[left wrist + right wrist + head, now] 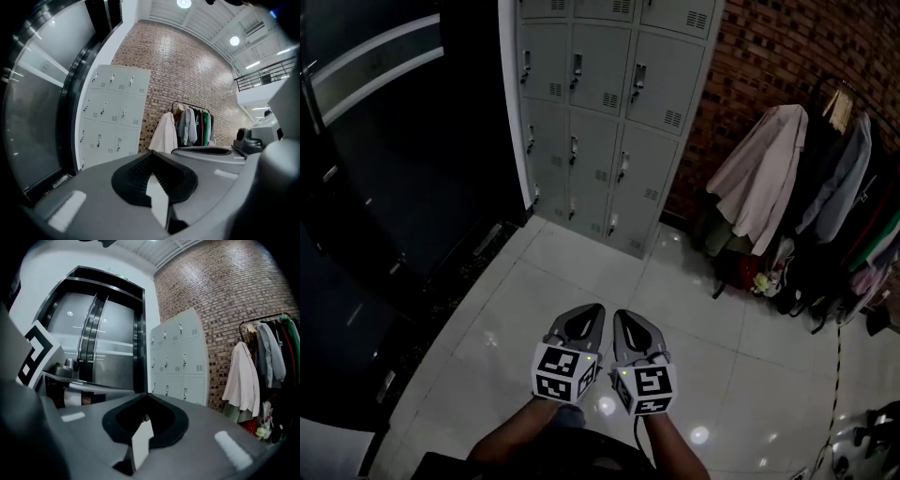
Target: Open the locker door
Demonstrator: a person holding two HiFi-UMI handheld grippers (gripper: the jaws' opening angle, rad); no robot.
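Right now the left gripper [596, 311] and right gripper [624, 317] hang side by side, each pressed together, empty. Well ahead of them stands the locker bank [600, 122], doors closed, tiled floor [581, 272] between. Clothes rack [825, 187] right, dark glass wall [412, 159] left.

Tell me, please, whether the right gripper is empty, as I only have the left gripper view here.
Observer: Yes, the right gripper is shut, with nothing between its jaws.
Operator: Thank you. Where do we stand relative to the lockers?
Observer: The head view shows the left gripper side by side with the right one over bare floor tiles, well short of the lockers; neither touches a door.
Operator: Is there anything on the floor to mind?
Observer: A thin cable runs along the floor at the far right, near the hanging coats.
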